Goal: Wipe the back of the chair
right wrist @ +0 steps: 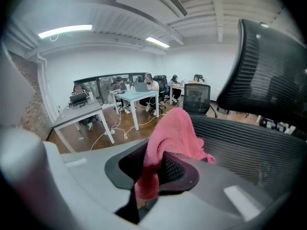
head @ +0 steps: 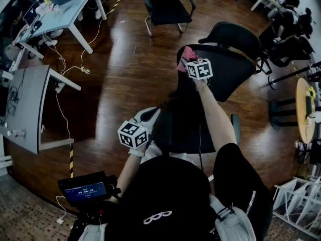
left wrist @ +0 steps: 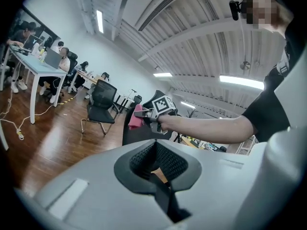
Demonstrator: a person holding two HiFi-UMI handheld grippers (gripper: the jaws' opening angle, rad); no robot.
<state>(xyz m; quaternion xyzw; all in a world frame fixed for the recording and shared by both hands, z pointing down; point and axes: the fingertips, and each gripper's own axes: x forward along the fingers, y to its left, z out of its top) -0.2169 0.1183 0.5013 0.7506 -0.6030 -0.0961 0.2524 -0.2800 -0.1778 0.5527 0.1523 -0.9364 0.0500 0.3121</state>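
Pink cloth (right wrist: 175, 128) in right gripper (right wrist: 154, 170), left gripper (left wrist: 156, 166) empty

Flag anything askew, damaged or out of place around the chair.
Nothing stands out. The right gripper holds the pink cloth at the mesh chair back, which looks intact. The left gripper has nothing between its jaws.

open wood floor (head: 125, 82) left of chair back (head: 230, 72), headrest (head: 231, 34) beyond, desk (head: 30, 104) far left
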